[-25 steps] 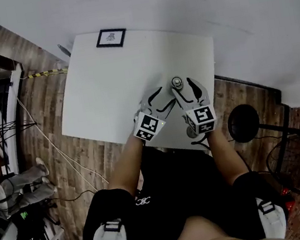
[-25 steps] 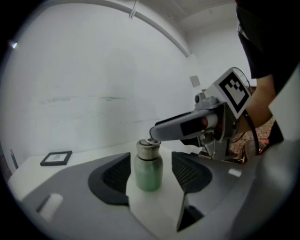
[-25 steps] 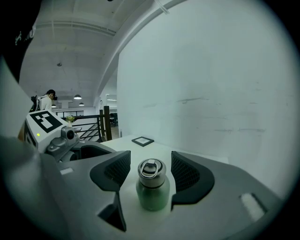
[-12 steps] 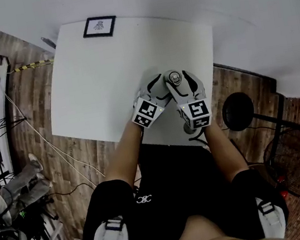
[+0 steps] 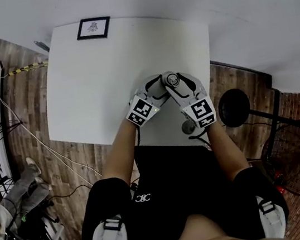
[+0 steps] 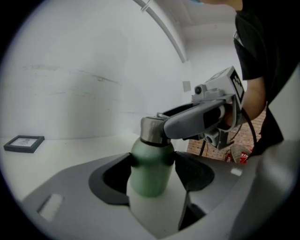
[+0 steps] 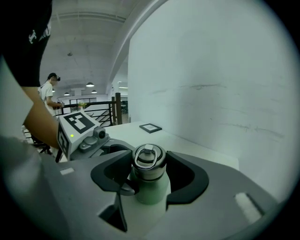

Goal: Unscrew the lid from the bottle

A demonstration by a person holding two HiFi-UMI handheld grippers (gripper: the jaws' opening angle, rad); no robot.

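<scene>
bottle: pale green, round-shouldered metal bottle [image 6: 149, 173], standing upright on the white rectangular table [image 5: 98, 79], over toward the near right part, close to the person's edge

lid: brushed steel screw lid [image 7: 149, 165] with a little ring handle lying flat on top, seated on the bottle's neck, not off yet

left gripper: the left gripper [image 5: 158, 87] comes in from the bottle's left. Its jaws have just been closing and the dark pads [image 6: 190, 171] now sit against both sides of the green body, right under the shoulder, so it's pinching the bottle

right gripper: the right gripper [image 5: 181, 83] reaches in from the person's side, a bit higher up. Its jaws have just been closing too, and they hug the steel lid, one pad touching each side of it

how they sit: right one on top, left one below, both on the same bottle

other stuff: small black-framed picture [image 5: 93, 28] flat at the table's far left corner, well apart from everything
</scene>
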